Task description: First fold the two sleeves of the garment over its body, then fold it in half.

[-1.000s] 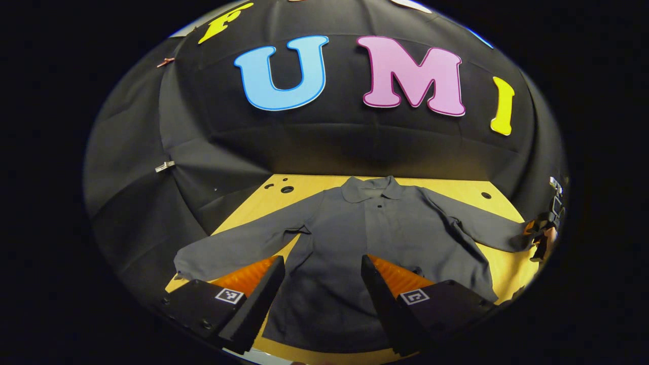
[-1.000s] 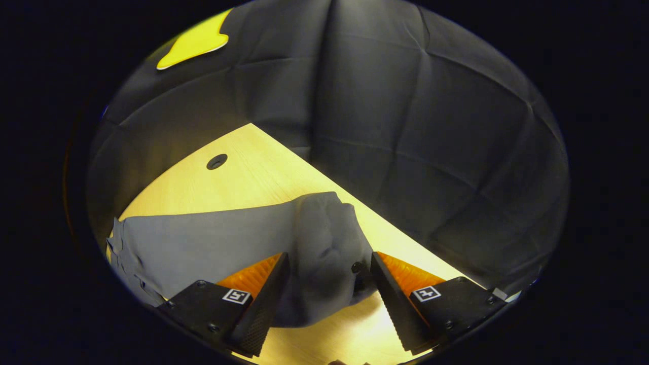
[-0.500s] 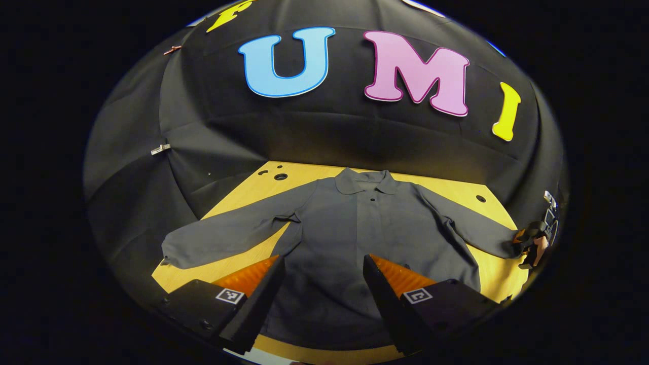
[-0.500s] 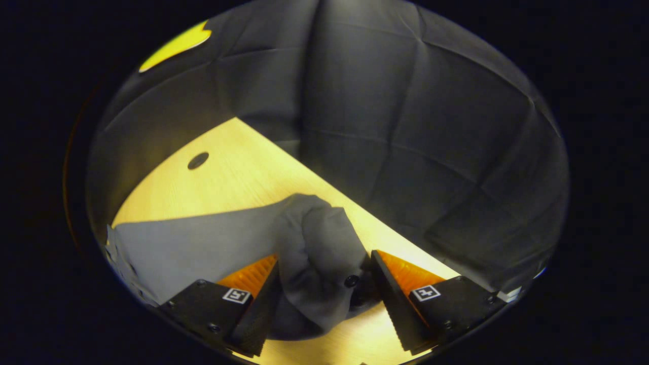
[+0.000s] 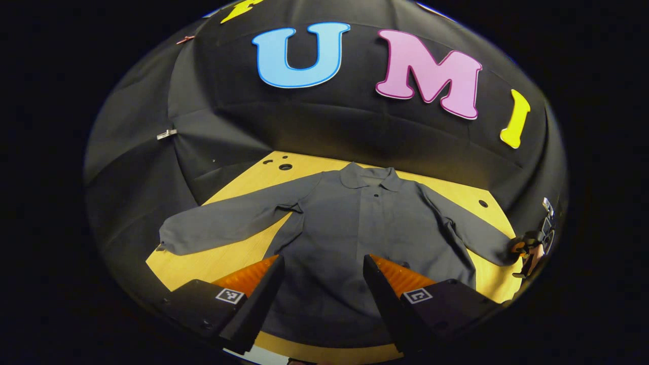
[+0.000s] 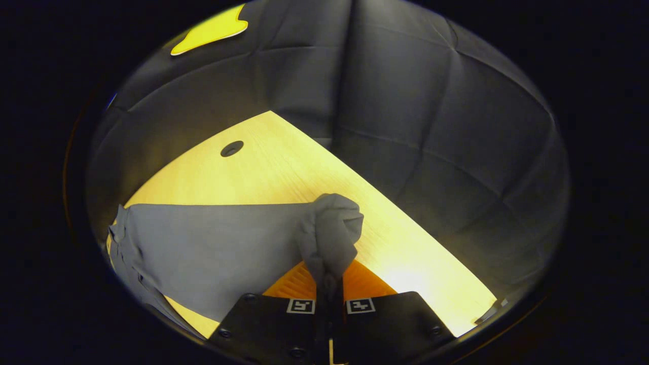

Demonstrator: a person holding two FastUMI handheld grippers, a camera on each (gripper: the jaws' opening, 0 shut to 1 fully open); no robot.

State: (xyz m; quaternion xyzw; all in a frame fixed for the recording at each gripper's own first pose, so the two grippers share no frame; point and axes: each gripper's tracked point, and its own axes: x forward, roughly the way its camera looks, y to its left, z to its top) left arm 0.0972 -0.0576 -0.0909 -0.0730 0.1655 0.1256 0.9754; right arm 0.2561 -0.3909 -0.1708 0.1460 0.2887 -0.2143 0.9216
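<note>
A dark grey long-sleeved shirt (image 5: 350, 228) lies flat on the yellow wooden table (image 5: 213, 263), collar at the far side, both sleeves spread out. My left gripper (image 5: 320, 274) hovers open above the shirt's lower body, with nothing between its fingers. The left sleeve (image 5: 223, 225) reaches toward the table's left edge. In the right gripper view, my right gripper (image 6: 329, 276) is shut on the bunched cuff (image 6: 330, 233) of the right sleeve (image 6: 213, 248), which is lifted a little off the table. The left gripper view shows that gripper (image 5: 530, 248) small at the far right, at the sleeve end.
Round holes mark the table: two at its far left corner (image 5: 285, 167) and one at the right (image 6: 231, 148). Black cloth walls close in behind and on both sides. The table's right edge (image 6: 405, 218) runs just past the held cuff.
My right gripper has closed onto the cuff that lay between its open fingers. The left gripper stayed open and drifted slightly, with the shirt sliding a little higher in its view.
</note>
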